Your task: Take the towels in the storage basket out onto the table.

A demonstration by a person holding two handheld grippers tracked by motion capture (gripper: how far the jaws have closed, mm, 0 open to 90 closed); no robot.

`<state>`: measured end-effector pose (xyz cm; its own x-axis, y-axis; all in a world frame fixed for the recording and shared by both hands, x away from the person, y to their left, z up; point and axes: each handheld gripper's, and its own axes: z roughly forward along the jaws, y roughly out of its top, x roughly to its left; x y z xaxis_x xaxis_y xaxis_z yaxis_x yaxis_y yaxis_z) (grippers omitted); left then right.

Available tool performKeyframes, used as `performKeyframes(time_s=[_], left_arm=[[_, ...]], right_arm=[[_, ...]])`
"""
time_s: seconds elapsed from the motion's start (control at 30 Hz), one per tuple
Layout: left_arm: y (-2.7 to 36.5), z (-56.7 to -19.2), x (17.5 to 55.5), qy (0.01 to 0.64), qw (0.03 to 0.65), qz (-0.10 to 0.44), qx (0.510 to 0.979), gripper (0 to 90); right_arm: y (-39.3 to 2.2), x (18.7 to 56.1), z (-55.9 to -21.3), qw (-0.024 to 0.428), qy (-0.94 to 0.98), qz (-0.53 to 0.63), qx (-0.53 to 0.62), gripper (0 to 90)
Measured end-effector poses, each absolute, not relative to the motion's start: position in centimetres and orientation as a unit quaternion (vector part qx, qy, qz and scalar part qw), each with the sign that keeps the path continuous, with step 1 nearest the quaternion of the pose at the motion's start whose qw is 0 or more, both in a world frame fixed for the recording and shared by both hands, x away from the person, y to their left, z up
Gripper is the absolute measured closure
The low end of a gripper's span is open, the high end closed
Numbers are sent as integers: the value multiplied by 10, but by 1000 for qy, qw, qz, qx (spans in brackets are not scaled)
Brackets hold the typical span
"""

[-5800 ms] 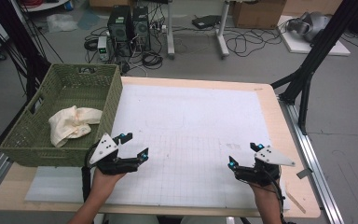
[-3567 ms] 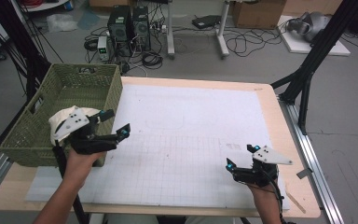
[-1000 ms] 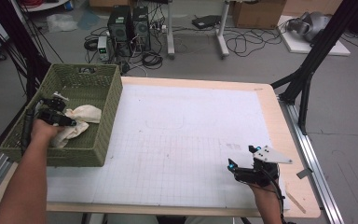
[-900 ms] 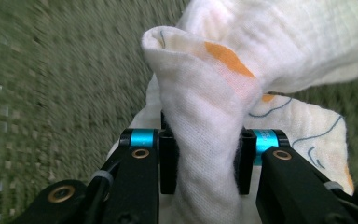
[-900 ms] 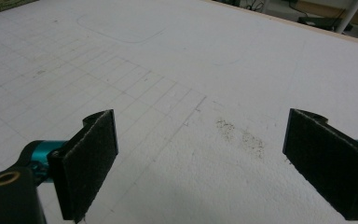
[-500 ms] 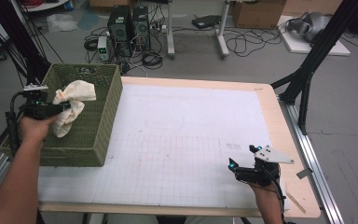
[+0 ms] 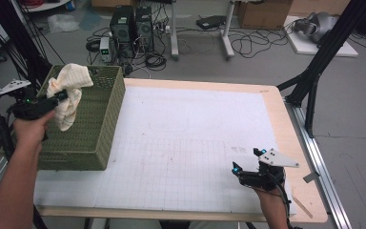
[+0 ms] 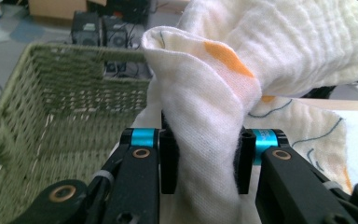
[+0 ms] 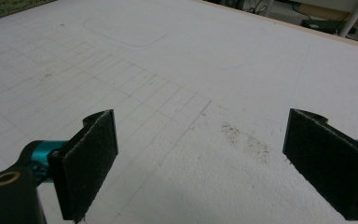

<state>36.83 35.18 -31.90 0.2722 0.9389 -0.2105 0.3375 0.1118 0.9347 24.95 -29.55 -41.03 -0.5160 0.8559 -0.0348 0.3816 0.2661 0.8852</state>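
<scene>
Cream cloth [image 7: 66, 98] with orange and blue markings, bunched and hanging above the near-left rim of the green wicker basket [image 7: 93, 133], no longer lying on the basket floor as half a second ago. Pinched in a thick fold between the jaws of the left gripper [image 8: 207, 161], clamped firmly on the fabric; loose end drooping down outside the basket's left wall, upper part puffed over the rim. Raised and drawn toward the person's side relative to a second ago, when low inside the basket.

Judgement: extraction from the basket essentially done; cloth clear of the weave, no snag visible. Next likely a carry rightward from the basket onto the white gridded mat [image 7: 186, 143], then spreading or folding. Risk: trailing end catching the basket rim during the swing.

Right gripper [image 7: 248, 168] well to the right of the basket, near the table's front edge, resting low over the mat, same spot as in all earlier frames. Jaws wide apart, nothing between them; available to take a second corner once the cloth arrives
</scene>
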Motion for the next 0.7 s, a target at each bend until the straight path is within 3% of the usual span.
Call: performKeyframes(time_s=[0.7], left_arm=[[319, -287, 361, 463, 578, 278, 612, 710]], right_arm=[[-292, 250, -411, 264, 754, 442, 408, 93]])
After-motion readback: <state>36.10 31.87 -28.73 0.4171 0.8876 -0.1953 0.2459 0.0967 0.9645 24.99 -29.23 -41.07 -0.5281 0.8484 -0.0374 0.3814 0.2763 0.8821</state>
